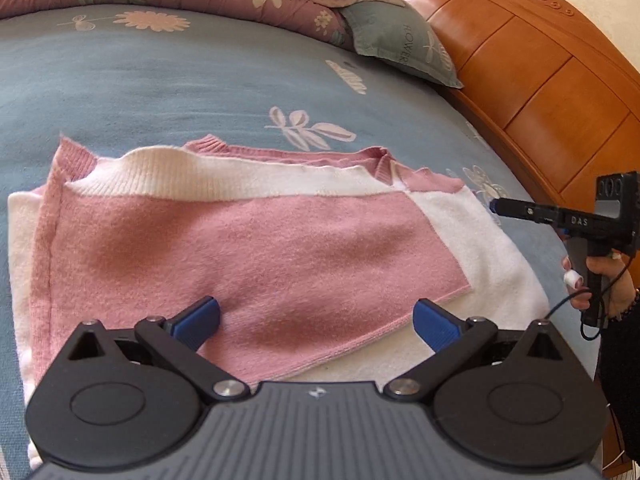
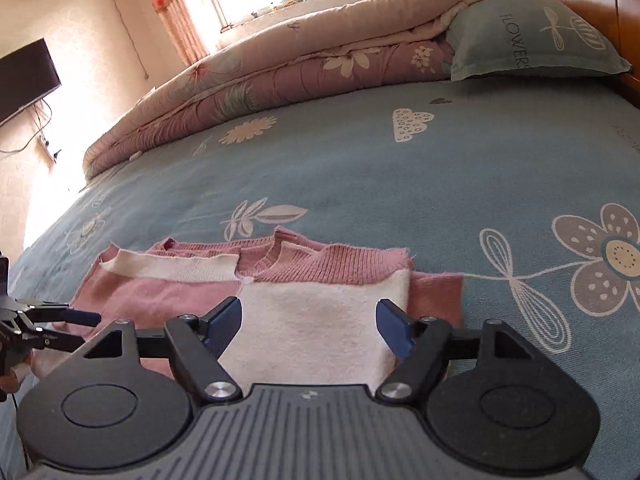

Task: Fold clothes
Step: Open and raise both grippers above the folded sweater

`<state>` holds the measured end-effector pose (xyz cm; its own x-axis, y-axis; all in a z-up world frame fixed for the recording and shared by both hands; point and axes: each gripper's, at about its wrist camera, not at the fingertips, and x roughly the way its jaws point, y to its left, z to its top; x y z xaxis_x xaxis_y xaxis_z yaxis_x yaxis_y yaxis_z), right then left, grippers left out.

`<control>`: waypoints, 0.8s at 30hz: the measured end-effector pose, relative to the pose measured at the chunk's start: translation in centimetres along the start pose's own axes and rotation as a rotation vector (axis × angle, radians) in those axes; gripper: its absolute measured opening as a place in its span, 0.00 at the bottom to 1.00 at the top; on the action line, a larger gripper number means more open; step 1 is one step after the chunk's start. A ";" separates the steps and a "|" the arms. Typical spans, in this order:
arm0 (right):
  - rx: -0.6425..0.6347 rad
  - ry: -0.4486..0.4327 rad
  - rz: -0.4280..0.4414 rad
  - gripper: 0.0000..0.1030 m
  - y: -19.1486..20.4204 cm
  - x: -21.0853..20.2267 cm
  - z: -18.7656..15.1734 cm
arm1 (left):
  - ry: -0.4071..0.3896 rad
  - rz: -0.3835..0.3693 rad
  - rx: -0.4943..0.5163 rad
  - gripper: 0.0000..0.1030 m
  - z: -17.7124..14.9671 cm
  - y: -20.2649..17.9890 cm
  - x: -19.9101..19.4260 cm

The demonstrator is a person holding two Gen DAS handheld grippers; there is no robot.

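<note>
Sweater [image 1: 248, 248], pink and white knit, lies partly folded and flat on the bed [image 1: 168, 84], nearest us; we note a pink panel laid across the white body and ribbed pink trim along the far edge. Bed: blue sheet printed with flowers and leaves. Headboard [image 1: 532, 80]: orange wood, panelled. Quilt [image 2: 280, 72]: folded, mauve floral with a beige side, along the far edge of the bed. Pillow [image 2: 536, 36]: grey-green, lettered FLOWERS, beside the quilt. Left gripper [image 1: 316, 316]: jaws wide apart, empty, we hold it over the pink panel. Right gripper [image 2: 308, 320]: jaws apart, empty, over the white section; a hand [image 1: 608, 284] grips its handle.
</note>
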<state>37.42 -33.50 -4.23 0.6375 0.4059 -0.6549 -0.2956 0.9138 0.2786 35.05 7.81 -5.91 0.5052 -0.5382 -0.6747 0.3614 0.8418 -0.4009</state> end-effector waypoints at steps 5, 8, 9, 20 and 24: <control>-0.130 0.034 -0.092 0.79 2.4 -1.1 -3.6 | -0.032 0.055 -0.007 0.99 -2.4 0.6 -1.8; -0.187 -0.005 -0.082 0.86 4.6 -3.3 -4.6 | -0.051 0.088 -0.011 0.99 -3.8 0.9 -2.9; -0.203 -0.005 -0.091 0.88 5.0 -3.6 -5.3 | -0.057 0.099 -0.012 0.99 -4.3 1.0 -3.3; -0.090 -0.005 -0.240 0.99 3.4 -9.1 -10.5 | -0.126 0.173 0.060 0.99 -6.5 -1.5 -8.7; -0.117 -0.066 -0.190 0.99 5.9 -8.7 -8.5 | -0.122 0.183 0.055 0.99 -4.7 -1.7 -6.8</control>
<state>24.08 -31.81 -2.87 0.7333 0.2307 -0.6396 -0.2440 0.9673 0.0692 27.28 10.26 -3.58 0.6557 -0.3809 -0.6519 0.2960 0.9240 -0.2423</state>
